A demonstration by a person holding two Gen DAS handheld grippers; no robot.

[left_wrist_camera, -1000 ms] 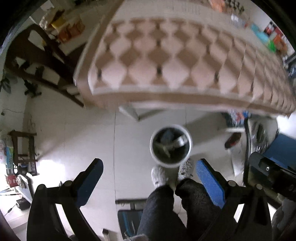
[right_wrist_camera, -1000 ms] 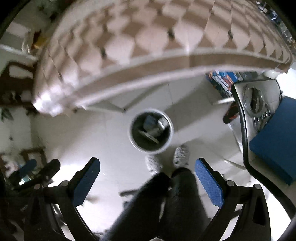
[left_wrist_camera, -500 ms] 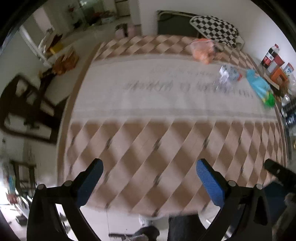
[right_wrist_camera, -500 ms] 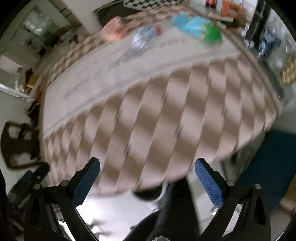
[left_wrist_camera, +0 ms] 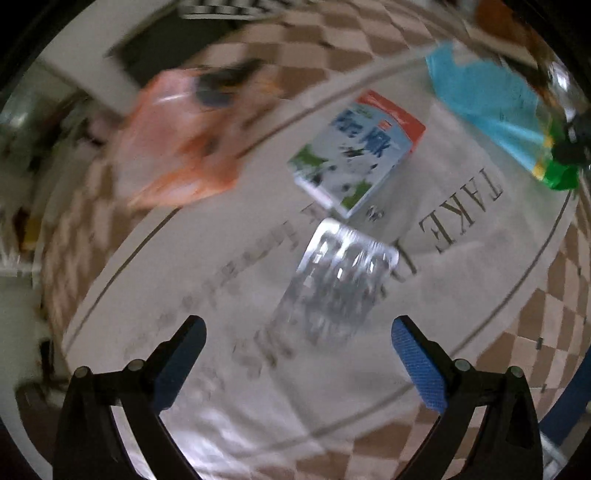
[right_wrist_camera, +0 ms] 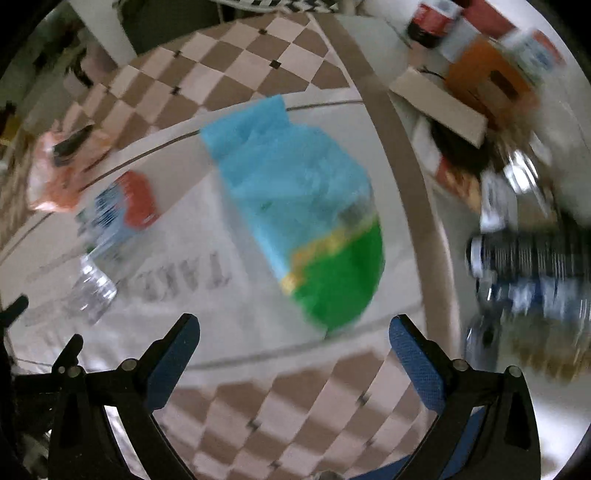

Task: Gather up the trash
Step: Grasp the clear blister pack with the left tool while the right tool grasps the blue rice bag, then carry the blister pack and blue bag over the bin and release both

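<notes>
Trash lies on a table with a brown-checked cloth [left_wrist_camera: 546, 332]. In the left wrist view a crushed clear plastic bottle [left_wrist_camera: 340, 284] lies just ahead of my open, empty left gripper [left_wrist_camera: 299, 350]. Beyond it are a blue-and-white milk carton [left_wrist_camera: 358, 151], an orange plastic bag [left_wrist_camera: 177, 144] and a blue-and-green snack bag [left_wrist_camera: 495, 110]. In the right wrist view the blue-and-green snack bag [right_wrist_camera: 306, 218] lies just ahead of my open, empty right gripper [right_wrist_camera: 295, 350]. The milk carton [right_wrist_camera: 118, 214], bottle [right_wrist_camera: 92, 291] and orange bag [right_wrist_camera: 62, 173] sit to its left.
At the table's right side stand an orange box [right_wrist_camera: 491, 81], a cardboard piece [right_wrist_camera: 439, 107], a red-labelled dark bottle [right_wrist_camera: 432, 18] and a dark ribbed object [right_wrist_camera: 532, 254]. A chair with a checked cover [left_wrist_camera: 236, 11] stands behind the table. A blue chair edge [left_wrist_camera: 569, 410] shows lower right.
Both grippers have risen from over the floor bin to above the table and moved in close over the trash. Both stay open and empty.
</notes>
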